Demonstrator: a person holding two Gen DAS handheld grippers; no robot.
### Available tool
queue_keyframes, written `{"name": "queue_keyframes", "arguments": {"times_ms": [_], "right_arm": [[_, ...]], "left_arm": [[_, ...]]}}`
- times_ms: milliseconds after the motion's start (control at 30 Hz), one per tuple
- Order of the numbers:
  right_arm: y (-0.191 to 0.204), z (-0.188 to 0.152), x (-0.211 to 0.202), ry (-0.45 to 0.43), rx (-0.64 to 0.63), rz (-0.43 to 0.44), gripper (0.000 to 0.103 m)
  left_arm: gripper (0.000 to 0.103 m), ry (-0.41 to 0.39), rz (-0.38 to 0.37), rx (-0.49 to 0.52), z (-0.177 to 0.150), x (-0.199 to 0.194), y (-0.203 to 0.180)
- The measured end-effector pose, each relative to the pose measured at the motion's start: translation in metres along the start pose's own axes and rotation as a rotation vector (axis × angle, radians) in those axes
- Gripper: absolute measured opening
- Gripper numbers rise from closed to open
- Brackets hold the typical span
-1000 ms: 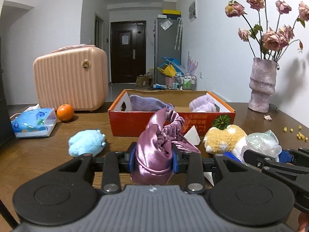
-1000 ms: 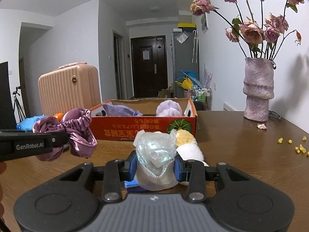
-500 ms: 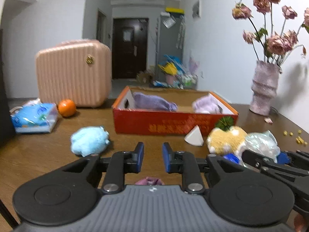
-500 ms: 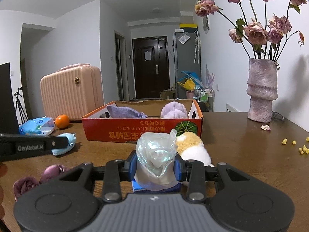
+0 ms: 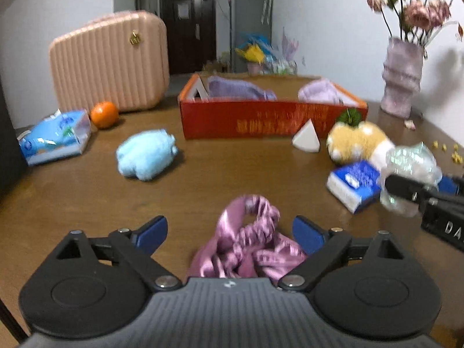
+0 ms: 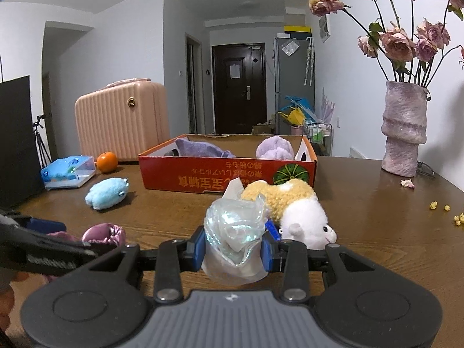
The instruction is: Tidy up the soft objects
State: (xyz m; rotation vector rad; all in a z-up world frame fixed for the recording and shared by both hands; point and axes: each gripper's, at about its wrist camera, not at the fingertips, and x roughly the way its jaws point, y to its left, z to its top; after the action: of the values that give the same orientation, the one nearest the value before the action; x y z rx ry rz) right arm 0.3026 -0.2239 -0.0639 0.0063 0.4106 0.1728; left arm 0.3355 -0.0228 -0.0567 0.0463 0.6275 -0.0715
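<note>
A pink satin scrunchie [image 5: 246,246] lies on the brown table [image 5: 232,174] between the wide-spread fingers of my left gripper [image 5: 230,233], whose jaws are opening; the pads do not touch it. The scrunchie [image 6: 104,232] also shows low left in the right wrist view. My right gripper [image 6: 234,249] is shut on a clear iridescent scrunchie [image 6: 235,232], held above the table. Behind stands an orange cardboard box [image 6: 226,171] holding purple soft items. A blue plush [image 5: 145,153] and a yellow-and-white plush [image 6: 293,206] lie on the table.
A pink suitcase [image 5: 110,61], an orange [image 5: 103,114] and a blue tissue pack [image 5: 55,136] sit at the back left. A small blue packet [image 5: 353,182] and white cone [image 5: 306,140] lie right of centre. A purple vase [image 6: 404,133] of roses stands far right.
My left gripper dropped the pink scrunchie onto the table, then tipped down toward it and spread its jaws wide around it. The right gripper kept its hold and barely moved.
</note>
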Motion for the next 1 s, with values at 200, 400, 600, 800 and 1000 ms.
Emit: {"name": "queue_keyframes", "arguments": {"times_ms": [200,400,600,800,1000], "right_arm": [[0.000,-0.001,-0.001,0.000,0.004,0.000,0.037],[0.001,0.000,-0.001,0.002,0.000,0.006,0.037],[0.001,0.004,0.003,-0.004,-0.007,0.011,0.037],[-0.001,0.012,0.013,-0.012,-0.005,0.008,0.037],[-0.005,0.025,0.023,-0.030,0.003,0.004,0.037]], "left_arm": [[0.058,0.083,-0.031,0.021,-0.007,0.015,-0.002],[0.037,0.079,-0.052,0.026,-0.007,0.014,-0.005],[0.036,0.011,-0.048,0.038,-0.001,0.005,-0.010],[0.036,-0.045,-0.044,0.017,0.014,0.003,-0.016],[0.036,-0.097,-0.042,0.006,0.028,0.006,-0.026]]}}
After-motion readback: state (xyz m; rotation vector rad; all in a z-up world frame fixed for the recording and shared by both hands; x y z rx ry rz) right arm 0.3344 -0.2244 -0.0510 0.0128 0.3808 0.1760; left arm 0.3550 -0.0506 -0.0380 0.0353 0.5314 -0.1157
